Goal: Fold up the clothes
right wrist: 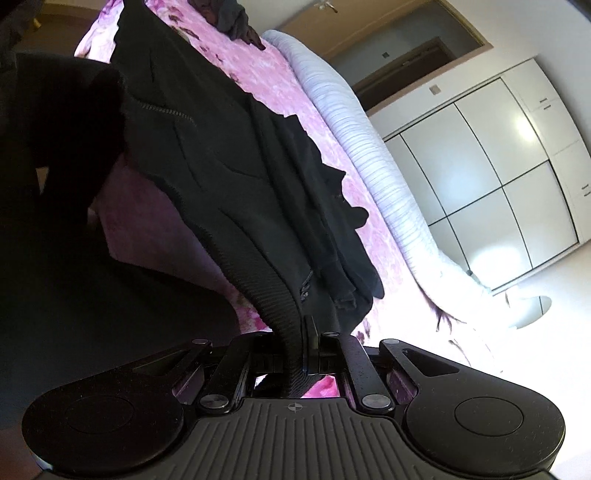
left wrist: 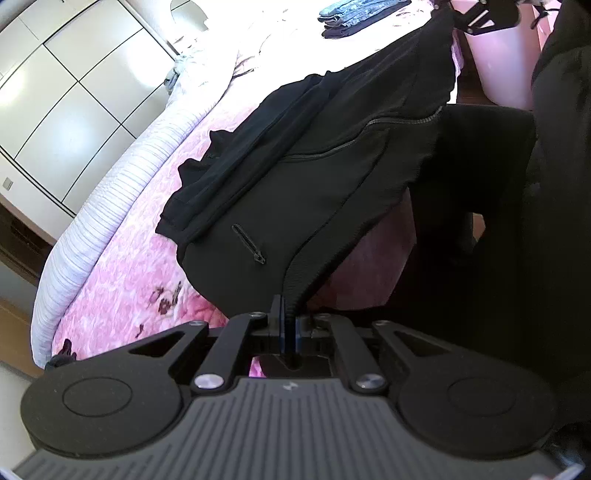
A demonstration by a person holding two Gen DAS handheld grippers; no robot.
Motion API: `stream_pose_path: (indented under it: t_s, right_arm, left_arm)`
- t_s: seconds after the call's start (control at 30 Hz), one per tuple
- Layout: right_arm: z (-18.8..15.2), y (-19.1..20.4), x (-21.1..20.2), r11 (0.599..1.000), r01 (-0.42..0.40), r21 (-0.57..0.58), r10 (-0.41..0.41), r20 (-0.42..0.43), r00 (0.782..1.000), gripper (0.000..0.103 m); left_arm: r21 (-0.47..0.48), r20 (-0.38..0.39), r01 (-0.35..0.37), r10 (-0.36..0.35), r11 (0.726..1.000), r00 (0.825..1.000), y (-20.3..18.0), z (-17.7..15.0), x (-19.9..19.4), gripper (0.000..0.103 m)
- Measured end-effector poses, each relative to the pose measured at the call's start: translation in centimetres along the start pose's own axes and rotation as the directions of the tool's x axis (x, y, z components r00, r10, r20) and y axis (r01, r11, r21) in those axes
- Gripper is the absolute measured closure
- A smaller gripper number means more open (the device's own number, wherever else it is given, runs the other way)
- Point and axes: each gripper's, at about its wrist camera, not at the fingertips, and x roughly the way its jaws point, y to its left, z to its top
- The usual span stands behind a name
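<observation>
While both of my grippers are clamped tight on the ribbed hem of the black zip jacket (left wrist: 314, 177), the garment hangs stretched between them above the pink floral bedspread (left wrist: 122, 266). My left gripper (left wrist: 287, 314) pinches one end of that ribbing with its jaws closed down on the cloth, and my right gripper (right wrist: 301, 332) does the same at the other end, the ribbed band running down through its narrow gap. From the left wrist view, the jacket's far part drapes onto the bed, its zipped pocket (left wrist: 249, 243) facing me and a loose sleeve trailing toward the striped white border (left wrist: 107, 206) of the bedspread. That border marks the bed's edge; beyond it stand the white wardrobe doors (left wrist: 70, 92). Farther up the bed a small stack of folded jeans (left wrist: 354, 14) lies well apart from the jacket, with bare bedspread between them. A pink bin (left wrist: 498, 62) stands off the near side of the bed. In the right wrist view, another dark garment (right wrist: 232, 18) lies crumpled at the far end of the bed, apart from the jacket, and open bedspread shows beside the jacket's hanging sleeve.
</observation>
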Motion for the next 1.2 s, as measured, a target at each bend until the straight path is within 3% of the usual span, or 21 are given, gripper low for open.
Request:
stream_pose_path:
  t_s: [0.17,0.27,0.4,0.53,0.73,0.9,1.07,1.2]
  right_arm:
    - [0.6,1.0,-2.2,1.000,-0.008,0.005,0.008,-0.011,1.000,0.099]
    - [1.4,-0.6,-2.2,1.000,0.009,-0.014,-0.009,0.006,1.000,0.099]
    - [3.5,-5.6,-0.8,0.997,0.035,-0.068,-0.031,0.060,0.998,0.099]
    - [6.3,-13.0,3.8,0.991,0.036,-0.125,-0.024,0.096,0.995,0.099]
    - [10.0,-22.0,13.6,0.992,-0.019,-0.124,0.030,0.082,0.996,0.099]
    - [11.4,-26.3,23.6,0.989,-0.104,-0.107,0.105,0.006,0.994,0.099]
    - [10.9,-29.1,33.1,0.979,-0.205,-0.006,0.205,-0.054,0.977,0.099]
    - [9.3,-29.0,40.4,0.950,-0.291,0.112,0.301,-0.087,0.950,0.099]
  left_arm:
    - [-0.051,0.015,-0.007,0.008,0.999,1.000,2.3,0.3,-1.3,0.099]
    - [-0.060,0.059,-0.018,0.021,0.998,0.998,4.6,1.7,-1.6,0.099]
    - [-0.066,0.095,-0.046,0.053,0.997,0.994,10.4,4.4,0.0,0.099]
    - [-0.137,0.133,-0.049,0.067,0.989,0.989,18.6,7.5,3.4,0.099]
    - [-0.205,0.110,-0.022,0.045,0.979,0.993,29.6,12.0,12.7,0.099]
    - [-0.258,0.057,0.033,-0.018,0.966,0.998,36.4,14.3,23.0,0.099]
    - [-0.303,-0.020,0.093,-0.104,0.949,0.994,38.6,13.8,33.7,0.099]
    - [-0.374,-0.078,0.134,-0.174,0.918,0.982,38.4,11.1,41.5,0.099]
